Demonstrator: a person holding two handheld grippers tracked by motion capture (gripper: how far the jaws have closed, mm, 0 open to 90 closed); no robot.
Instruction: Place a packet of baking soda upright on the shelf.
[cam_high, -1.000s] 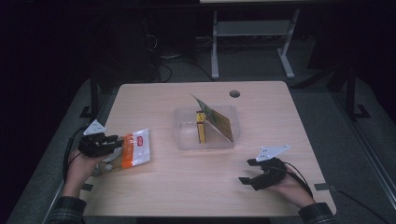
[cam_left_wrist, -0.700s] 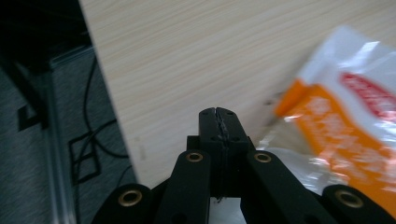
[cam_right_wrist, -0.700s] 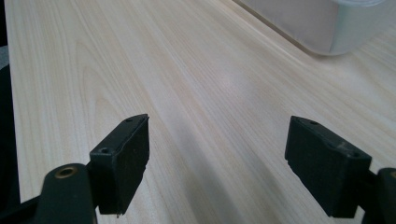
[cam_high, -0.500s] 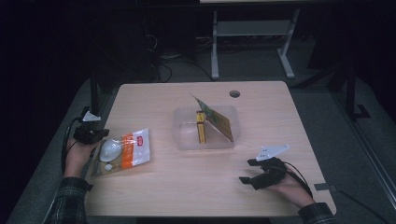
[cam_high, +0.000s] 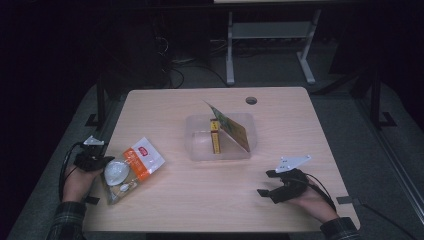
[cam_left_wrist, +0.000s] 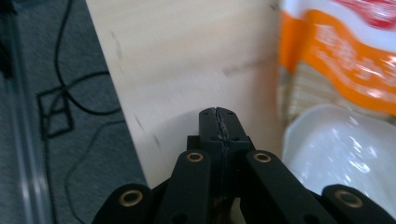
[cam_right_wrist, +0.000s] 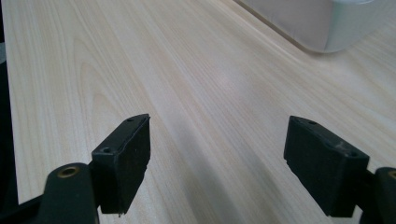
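Resting at the nine o'clock edge of the surface, the left gripper has its jaws pressed together with nothing between them; they have just been closing. The orange-and-white packet lies just beside it toward three o'clock, flat on the wood and free of the jaws. In the left gripper view the packet sits at two o'clock of the joined tips. The right gripper rests near five o'clock, jaws wide apart and empty. A clear tub holding boxes stands at the centre.
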